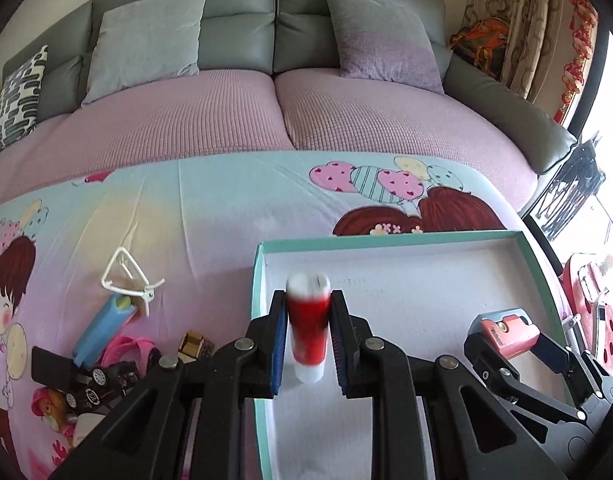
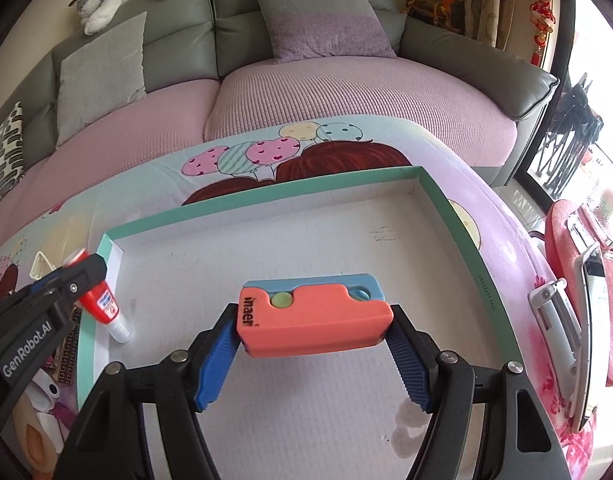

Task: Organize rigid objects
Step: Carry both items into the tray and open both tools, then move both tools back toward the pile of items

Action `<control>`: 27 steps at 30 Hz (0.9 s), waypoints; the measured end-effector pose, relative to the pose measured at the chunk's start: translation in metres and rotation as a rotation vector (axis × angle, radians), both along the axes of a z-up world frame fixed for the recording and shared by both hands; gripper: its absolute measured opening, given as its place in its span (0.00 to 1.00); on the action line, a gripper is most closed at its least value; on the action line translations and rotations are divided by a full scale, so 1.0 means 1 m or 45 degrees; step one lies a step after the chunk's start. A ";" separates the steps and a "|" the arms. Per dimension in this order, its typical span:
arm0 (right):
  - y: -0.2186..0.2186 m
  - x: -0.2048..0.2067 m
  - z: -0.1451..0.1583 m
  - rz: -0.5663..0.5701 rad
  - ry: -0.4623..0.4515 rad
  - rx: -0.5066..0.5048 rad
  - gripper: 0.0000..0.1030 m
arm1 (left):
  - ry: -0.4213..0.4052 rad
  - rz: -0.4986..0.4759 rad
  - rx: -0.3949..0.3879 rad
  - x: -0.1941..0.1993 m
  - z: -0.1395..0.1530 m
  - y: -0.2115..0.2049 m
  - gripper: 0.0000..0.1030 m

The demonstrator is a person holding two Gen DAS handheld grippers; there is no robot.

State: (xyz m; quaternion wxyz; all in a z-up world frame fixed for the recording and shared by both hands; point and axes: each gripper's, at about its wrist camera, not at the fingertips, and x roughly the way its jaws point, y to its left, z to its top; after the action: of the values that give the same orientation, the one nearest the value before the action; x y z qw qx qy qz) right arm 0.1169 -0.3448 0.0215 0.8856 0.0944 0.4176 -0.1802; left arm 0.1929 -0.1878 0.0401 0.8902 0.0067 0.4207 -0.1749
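Drop-off time — my left tongs (image 1: pixel 308 332) pinch a glue bottle (image 1: pixel 308 330), right tongs (image 2: pixel 312 332) clamp an orange gadget (image 2: pixel 312 320) over the tray (image 2: pixel 266 196) — next, lower and let go.

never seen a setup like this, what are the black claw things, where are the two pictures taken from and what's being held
No robot: a person holds two handheld grippers, each carrying a wide-angle camera looking along its jaws. One picture is from the left gripper, clamped on a red and white tube. The other is from the right gripper, clamped on an orange and blue block. Both hang over a white tray with a teal rim, on a cartoon-print cloth before a sofa. Left of the tray lies a toy pile.
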 end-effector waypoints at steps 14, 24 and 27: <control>0.003 0.006 -0.007 0.006 0.053 -0.056 0.81 | 0.008 0.093 -0.004 -0.002 -0.004 0.020 0.74; 0.011 0.006 -0.004 0.043 0.039 -0.099 0.96 | 0.020 0.145 0.053 -0.001 -0.006 0.030 0.90; 0.011 0.006 -0.002 0.044 0.028 -0.097 1.00 | 0.027 0.145 0.034 -0.002 -0.005 0.032 0.90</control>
State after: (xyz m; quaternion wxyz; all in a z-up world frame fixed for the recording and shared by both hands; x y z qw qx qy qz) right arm 0.1225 -0.3335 0.0192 0.8869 0.0513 0.4216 -0.1817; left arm 0.1904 -0.1554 0.0356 0.8940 -0.0074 0.4320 -0.1183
